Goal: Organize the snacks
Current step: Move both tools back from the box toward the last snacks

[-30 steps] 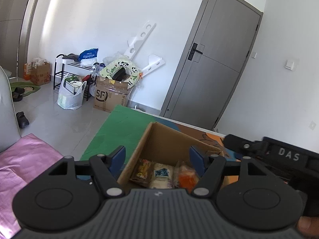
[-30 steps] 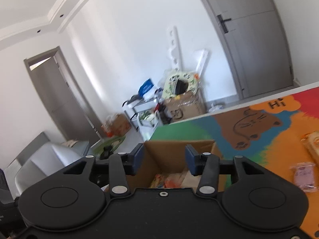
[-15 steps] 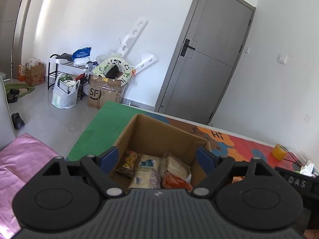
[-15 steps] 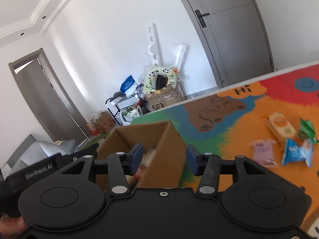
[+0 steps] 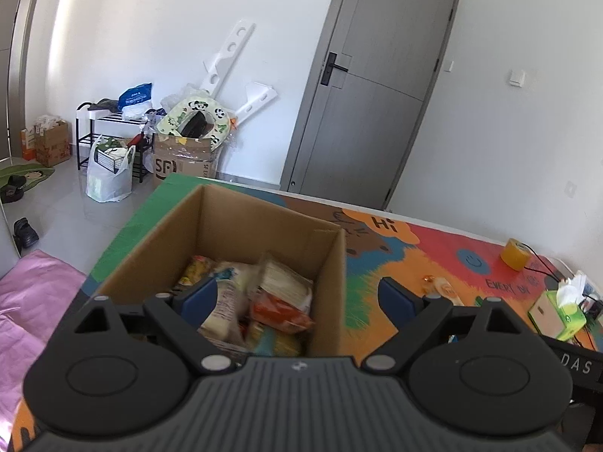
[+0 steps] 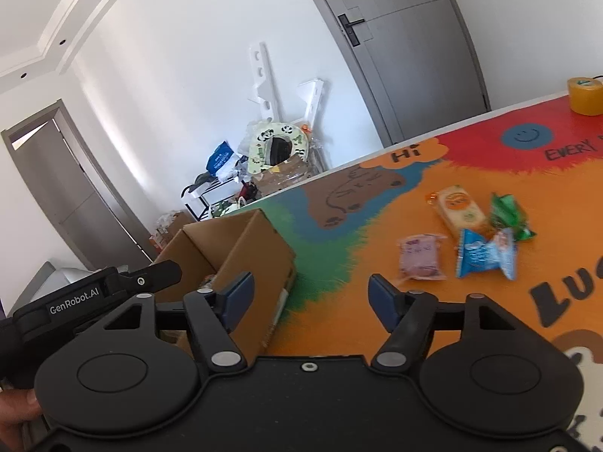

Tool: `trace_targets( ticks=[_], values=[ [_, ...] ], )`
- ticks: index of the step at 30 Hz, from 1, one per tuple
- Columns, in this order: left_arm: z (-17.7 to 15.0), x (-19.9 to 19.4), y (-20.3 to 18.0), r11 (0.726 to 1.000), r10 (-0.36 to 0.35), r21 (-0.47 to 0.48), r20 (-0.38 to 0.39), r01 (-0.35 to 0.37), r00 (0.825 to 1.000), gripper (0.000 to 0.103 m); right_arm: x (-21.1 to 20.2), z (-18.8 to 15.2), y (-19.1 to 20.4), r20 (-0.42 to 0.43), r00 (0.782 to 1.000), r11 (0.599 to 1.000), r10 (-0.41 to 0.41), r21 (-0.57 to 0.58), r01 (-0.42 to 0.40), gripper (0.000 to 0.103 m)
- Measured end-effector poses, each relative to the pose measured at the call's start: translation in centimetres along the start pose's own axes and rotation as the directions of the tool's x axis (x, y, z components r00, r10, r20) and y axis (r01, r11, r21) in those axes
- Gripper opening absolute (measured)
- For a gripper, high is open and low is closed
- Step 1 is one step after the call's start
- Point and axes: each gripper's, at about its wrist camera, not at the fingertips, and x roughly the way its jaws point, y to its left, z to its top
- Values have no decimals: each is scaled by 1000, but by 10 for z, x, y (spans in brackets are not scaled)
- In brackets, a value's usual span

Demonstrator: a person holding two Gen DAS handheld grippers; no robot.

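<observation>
boxes (image 5: pixel 233 226): 1 | loose snack packets (image 6: pixel 458 209): 4 | tape rolls (image 6: pixel 585 95): 1 | boxed snacks (image 5: pixel 280 301): perhaps 5

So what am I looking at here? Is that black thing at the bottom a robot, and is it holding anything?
No robot: a person holds a two-finger gripper in each hand, each carrying a camera looking along its fingers. One picture comes from the left gripper, over a cardboard box of snacks. The other comes from the right gripper, facing the colourful mat, where four snacks wait: a pink packet, blue packet, green packet and orange-and-cream packet. Both grippers' jaws have just been opening, with nothing gripped between them.
</observation>
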Motion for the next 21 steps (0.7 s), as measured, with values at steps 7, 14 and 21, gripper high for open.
trace_targets(
  ticks=[7,14,21],
  values=[
    [-7,-3,-20,999,-31,23,-12,31,999,92,-21,0,-23,23,999,999,-27,27,26,79],
    [-16,-3,-45,996,-66,50,-28,68,997,92,-38,0,-46,33,998,997,-56,58,54,84],
    [-25,4,-68,993,-88,68,-56,92,995,93,-50,2,-70,46,996,993,-80,91,76,85]
  ],
)
